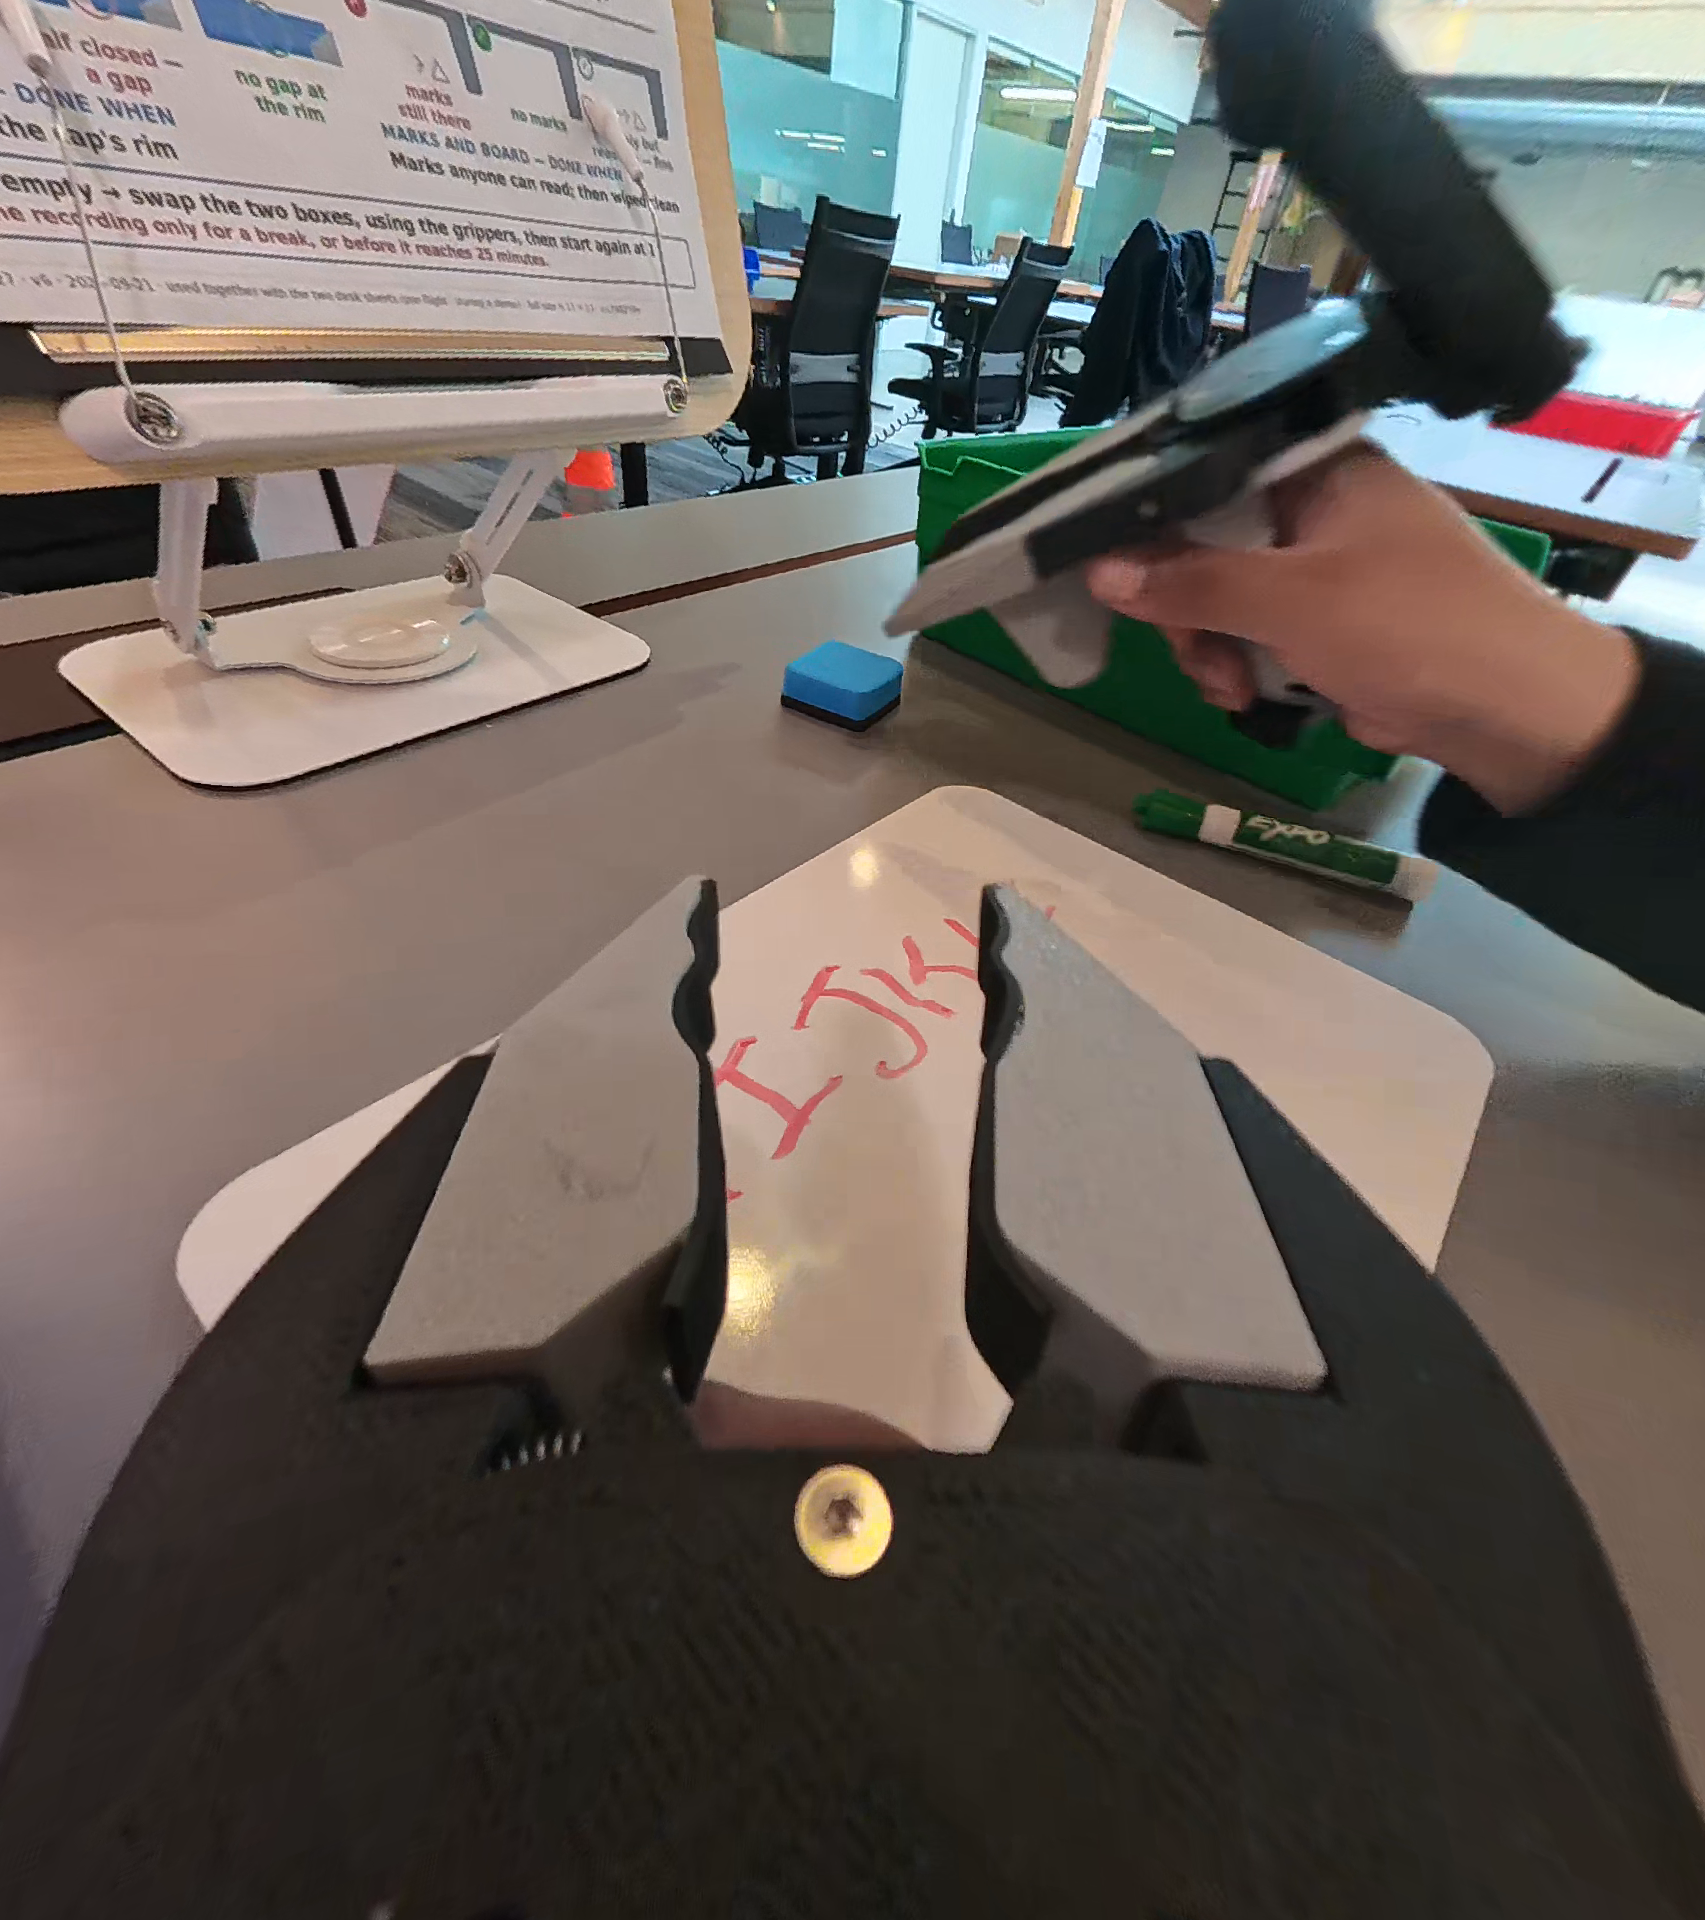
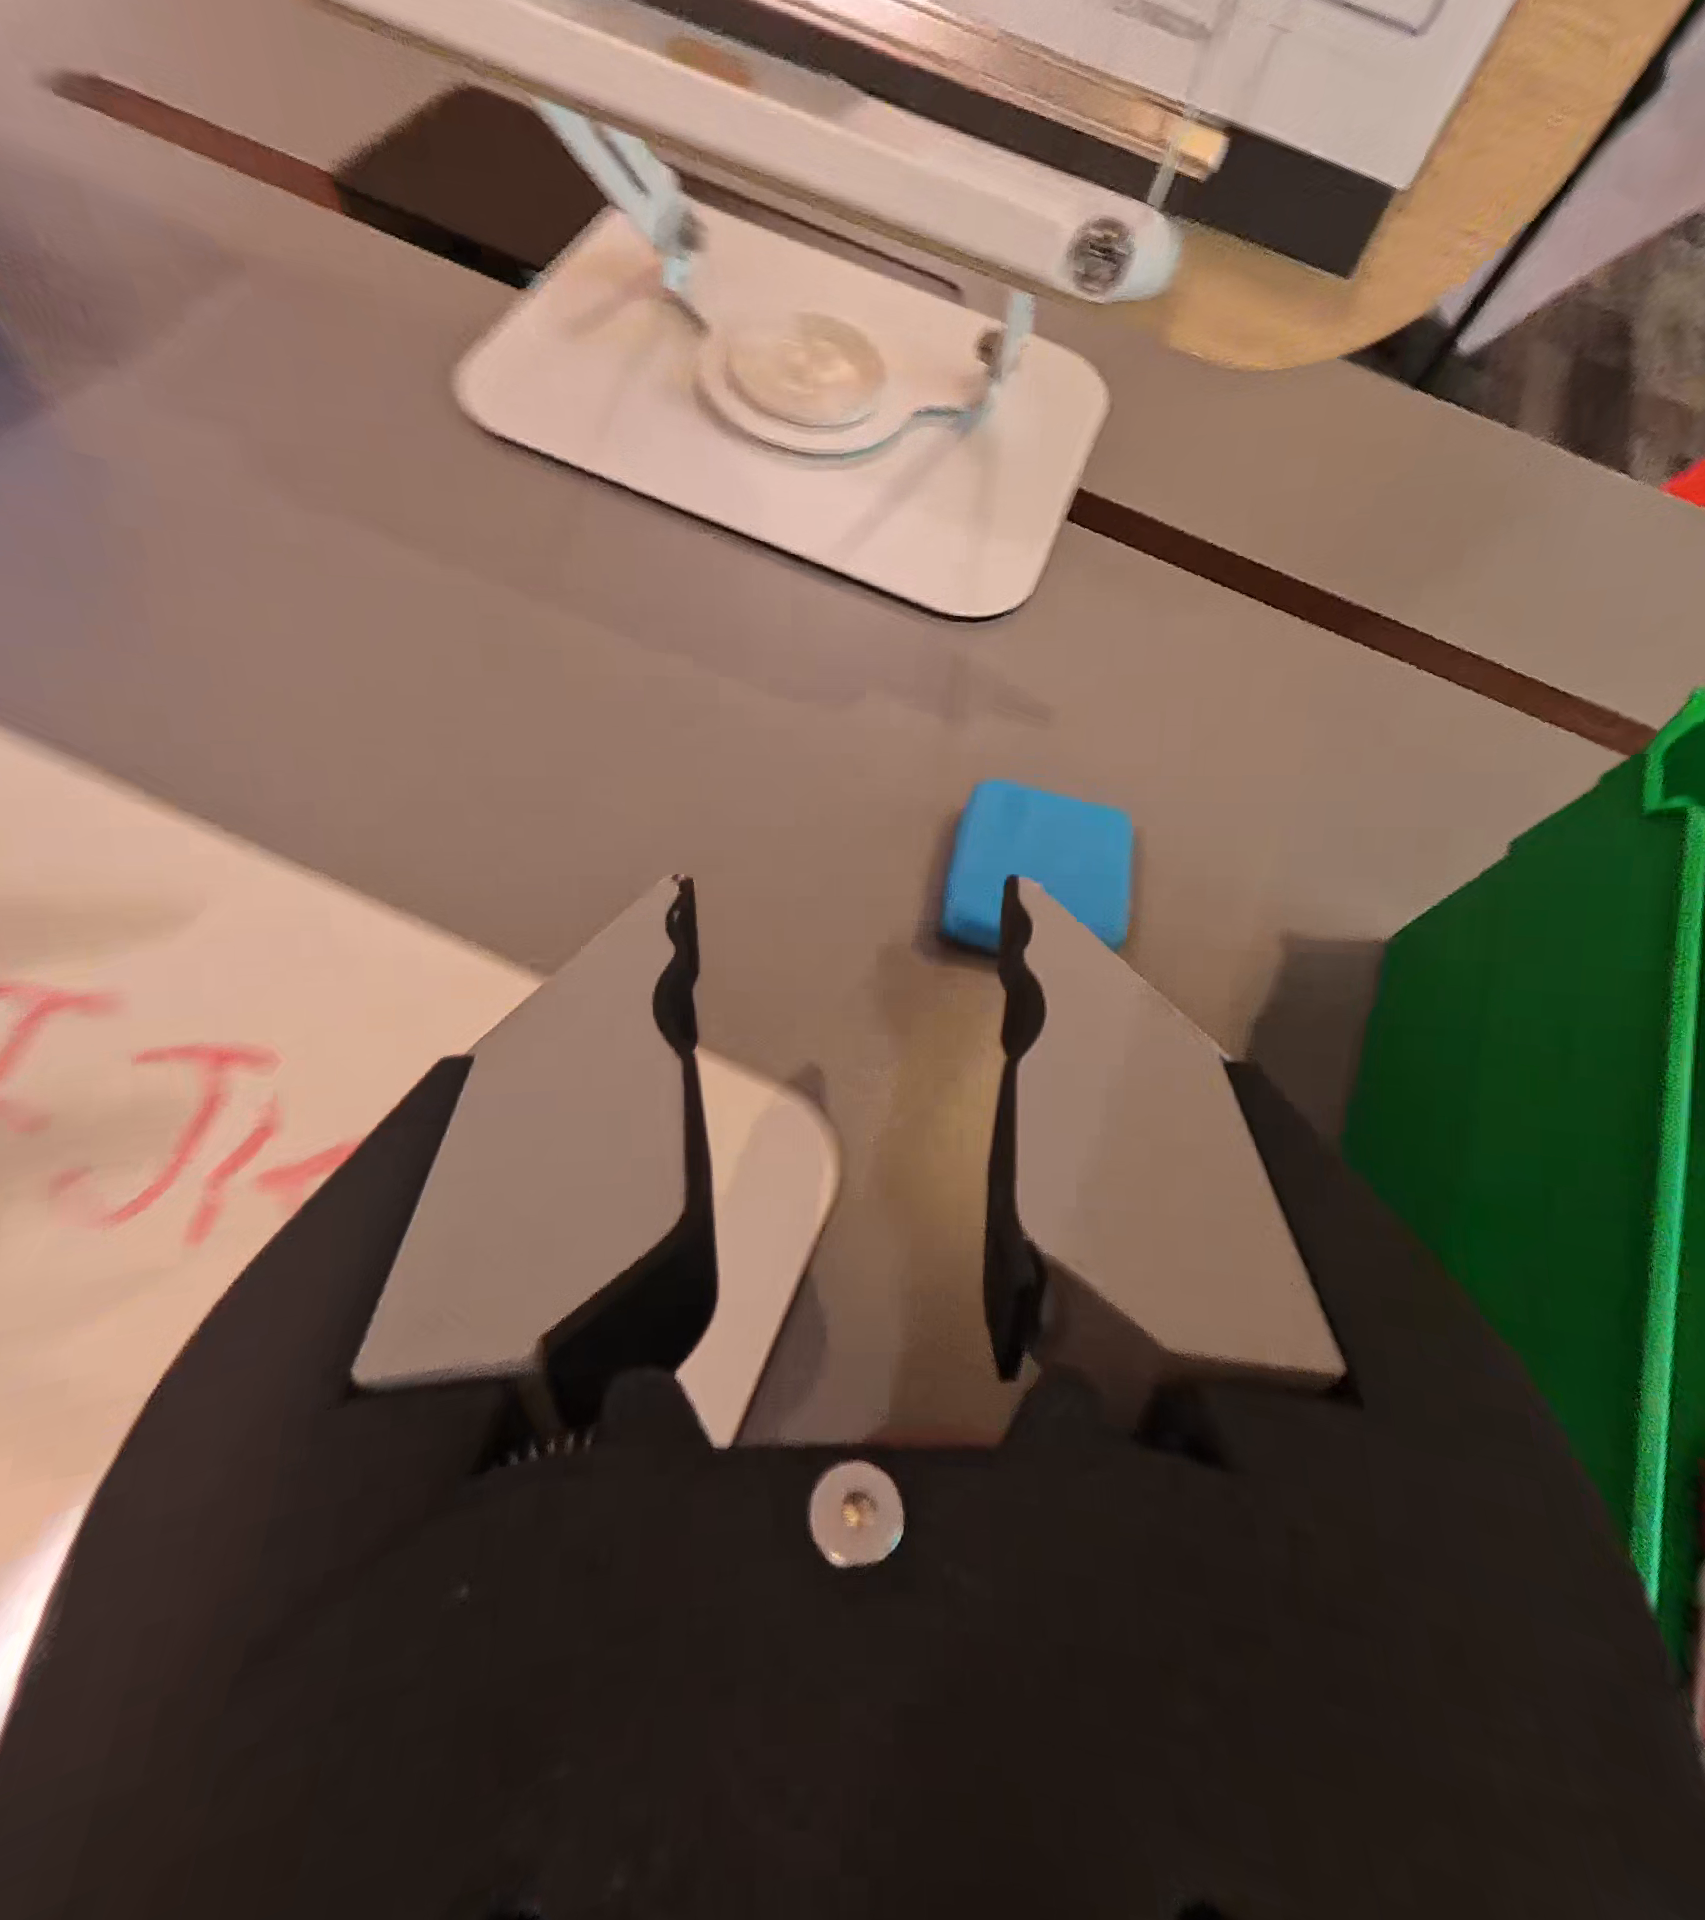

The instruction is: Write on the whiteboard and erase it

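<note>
Red marks on the board, eraser next in line.

The flat white whiteboard with red handwriting lies centre frame under the left gripper, jaws wide and empty, likely steadying it. The small blue block eraser sits just past the right gripper, jaws also wide and empty, apparently lining up to grasp it. A green marker rests by the green plastic bin.
</note>
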Demonstrator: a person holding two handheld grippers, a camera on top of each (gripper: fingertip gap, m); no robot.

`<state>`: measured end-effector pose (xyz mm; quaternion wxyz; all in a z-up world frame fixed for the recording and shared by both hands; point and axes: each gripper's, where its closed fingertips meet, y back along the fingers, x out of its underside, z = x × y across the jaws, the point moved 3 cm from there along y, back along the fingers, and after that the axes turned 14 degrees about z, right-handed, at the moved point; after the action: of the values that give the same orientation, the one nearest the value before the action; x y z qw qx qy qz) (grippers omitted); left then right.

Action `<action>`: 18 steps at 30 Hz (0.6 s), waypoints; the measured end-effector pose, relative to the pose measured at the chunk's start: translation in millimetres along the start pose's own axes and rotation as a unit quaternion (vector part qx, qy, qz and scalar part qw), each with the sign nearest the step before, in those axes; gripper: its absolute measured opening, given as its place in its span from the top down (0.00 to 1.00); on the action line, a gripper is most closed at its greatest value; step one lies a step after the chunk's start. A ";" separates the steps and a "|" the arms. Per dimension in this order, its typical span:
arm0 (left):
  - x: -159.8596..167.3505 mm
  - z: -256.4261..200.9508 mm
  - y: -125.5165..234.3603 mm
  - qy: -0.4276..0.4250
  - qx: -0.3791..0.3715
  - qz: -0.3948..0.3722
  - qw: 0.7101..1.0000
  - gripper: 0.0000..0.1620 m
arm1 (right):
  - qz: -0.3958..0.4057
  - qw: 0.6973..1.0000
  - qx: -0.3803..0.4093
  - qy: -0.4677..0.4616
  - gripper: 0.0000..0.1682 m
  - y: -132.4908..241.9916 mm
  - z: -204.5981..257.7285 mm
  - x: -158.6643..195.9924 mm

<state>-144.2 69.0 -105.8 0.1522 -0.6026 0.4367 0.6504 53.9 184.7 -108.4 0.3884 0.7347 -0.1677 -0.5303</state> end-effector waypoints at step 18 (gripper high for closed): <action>-9.9 -9.5 7.9 0.026 0.045 -0.022 0.998 0.71 | 0.080 0.996 -0.044 -0.015 0.65 -64.0 -36.7 -20.0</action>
<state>-141.5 60.6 -92.6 0.1821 -0.6214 0.4553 0.6110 69.1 253.3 -138.4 0.4593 0.6931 -0.2085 -0.5150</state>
